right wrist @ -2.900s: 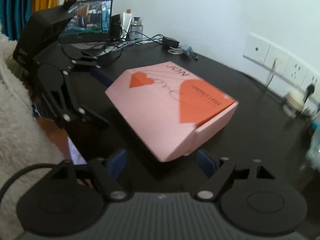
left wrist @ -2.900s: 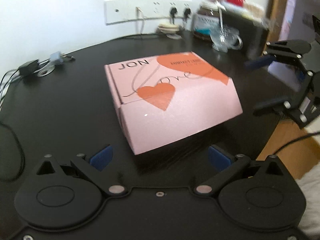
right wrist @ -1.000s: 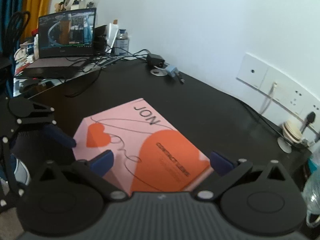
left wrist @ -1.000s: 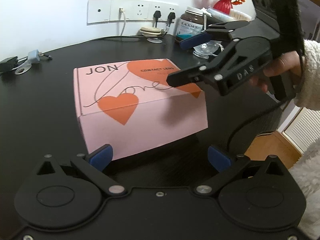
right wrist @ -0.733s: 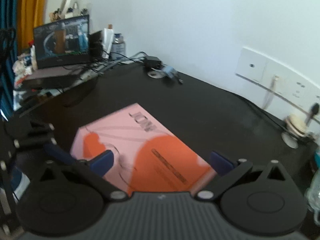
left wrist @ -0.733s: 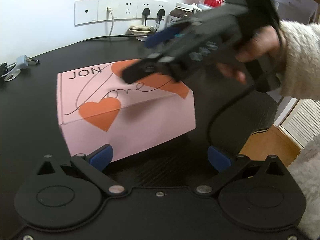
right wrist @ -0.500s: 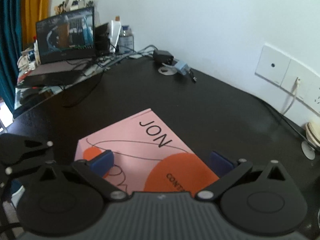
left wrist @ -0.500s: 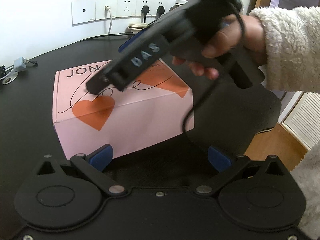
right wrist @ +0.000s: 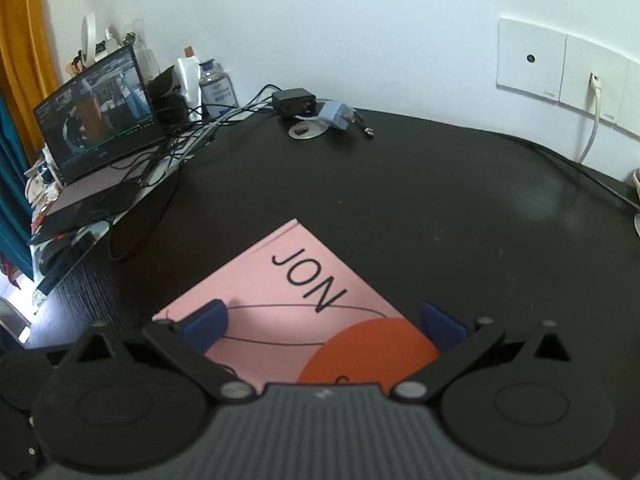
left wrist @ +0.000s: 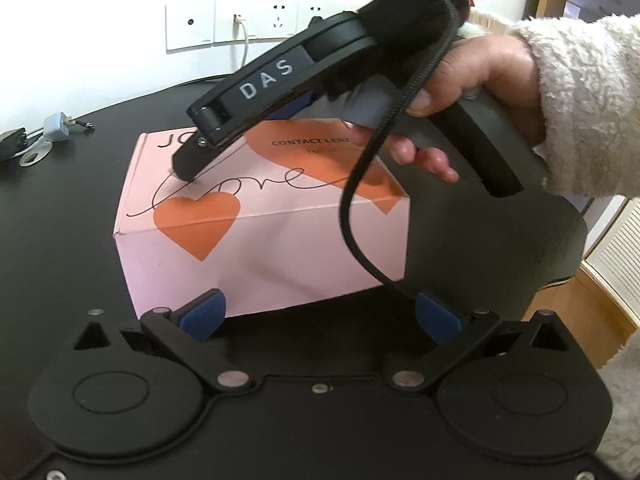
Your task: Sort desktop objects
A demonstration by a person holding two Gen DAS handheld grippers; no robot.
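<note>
The pink box [left wrist: 260, 240] lies closed on the black desk [left wrist: 60, 220], its near side just ahead of the left gripper [left wrist: 320, 316], whose jaws are spread wide. The right gripper [right wrist: 324, 324], also spread, is tilted down over the lid, one finger [left wrist: 188, 164] touching it.

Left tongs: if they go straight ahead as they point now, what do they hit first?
Most likely the near side wall of the pink box, right ahead between the open left tongs. The right tongs are over its lid, higher up.
</note>
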